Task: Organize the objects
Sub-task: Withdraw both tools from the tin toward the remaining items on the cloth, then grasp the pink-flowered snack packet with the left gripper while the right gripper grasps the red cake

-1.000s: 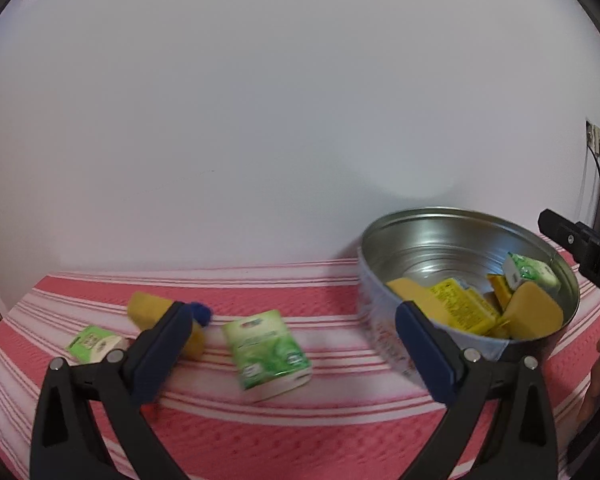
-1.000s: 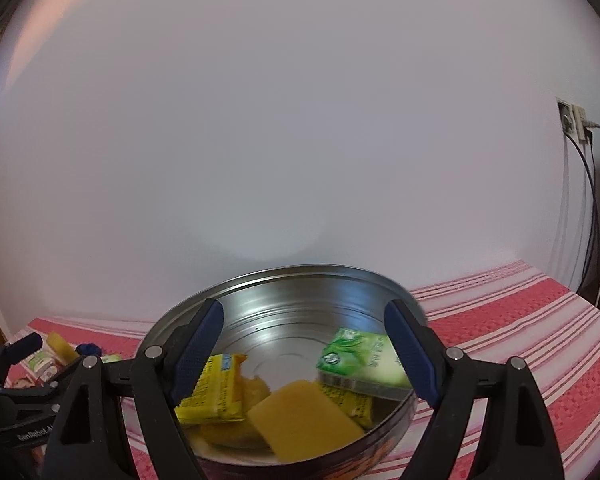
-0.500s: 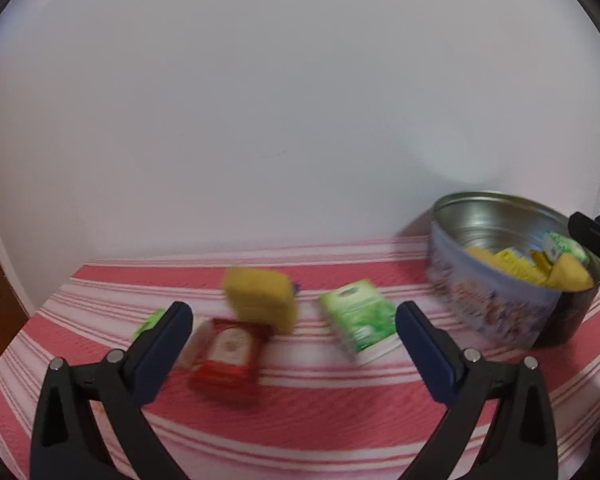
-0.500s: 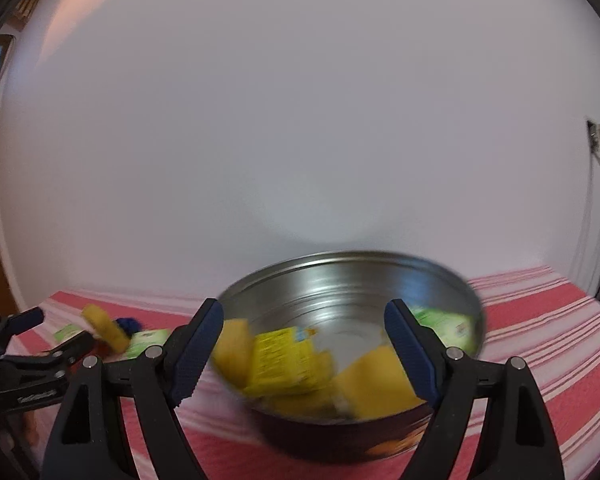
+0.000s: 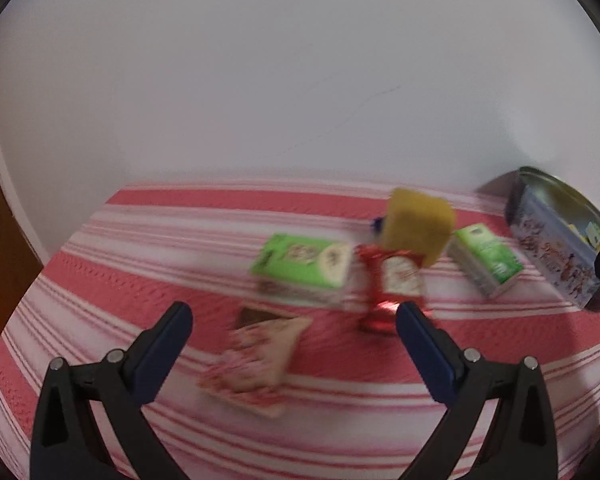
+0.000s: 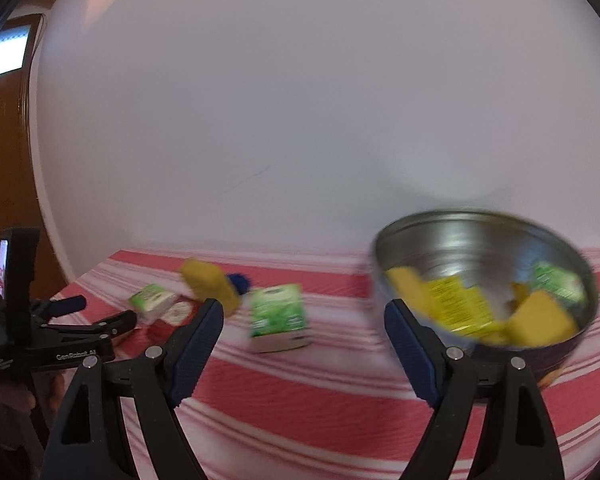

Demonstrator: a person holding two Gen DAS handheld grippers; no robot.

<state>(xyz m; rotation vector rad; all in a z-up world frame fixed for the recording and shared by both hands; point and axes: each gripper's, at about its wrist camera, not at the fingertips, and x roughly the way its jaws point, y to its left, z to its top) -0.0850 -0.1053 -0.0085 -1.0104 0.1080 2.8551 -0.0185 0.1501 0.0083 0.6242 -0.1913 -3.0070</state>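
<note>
Left gripper (image 5: 294,320) wide, empty, over pink-white flat packet (image 5: 256,364); its body reads "GenRobot.AI". Right gripper (image 6: 304,320) wide, empty. Round metal tin (image 6: 480,240) holds yellow packets; other labels too blurred.

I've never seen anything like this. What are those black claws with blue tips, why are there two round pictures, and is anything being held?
No robot here: a person carries a hand-held clamp in each hand, each with a wide-angle camera looking along its two fingers. One picture comes from the left gripper, the other from the right gripper. Both stand open and hold nothing. On the striped cloth lie loose packets: a green box, a red packet, a pink packet, a green tissue pack and a yellow sponge. The metal tin already contains yellow and green items.
</note>
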